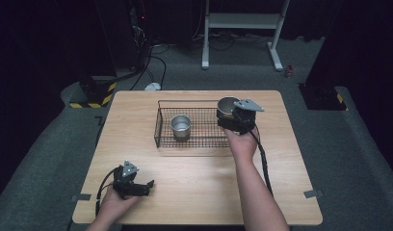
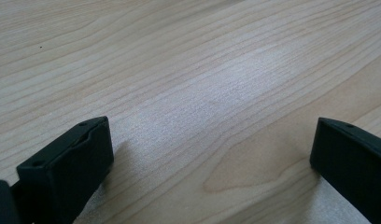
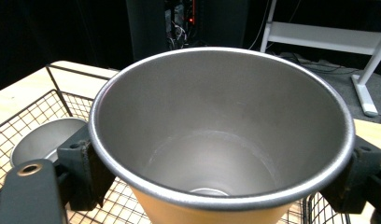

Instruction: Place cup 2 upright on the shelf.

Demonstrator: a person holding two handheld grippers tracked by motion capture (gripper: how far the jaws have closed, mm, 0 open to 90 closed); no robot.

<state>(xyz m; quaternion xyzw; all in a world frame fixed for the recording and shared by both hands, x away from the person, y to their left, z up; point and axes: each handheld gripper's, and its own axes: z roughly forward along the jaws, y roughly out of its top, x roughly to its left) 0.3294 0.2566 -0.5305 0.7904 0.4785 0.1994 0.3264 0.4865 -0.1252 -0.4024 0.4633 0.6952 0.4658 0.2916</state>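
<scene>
Left gripper (image 1: 149, 184) spread on table (image 1: 194, 192); right gripper (image 3: 216, 186) pinches steel cup (image 3: 221, 135) over basket (image 1: 162, 120) — light, rigid, slick; clamp below rim.

dark room, grey carpet (image 1: 50, 144), white stand (image 1: 242, 21)

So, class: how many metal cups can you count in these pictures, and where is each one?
2. One metal cup stands upright inside the wire basket. The other cup is clamped in the right gripper at the basket's right end. None seem hidden.
</scene>
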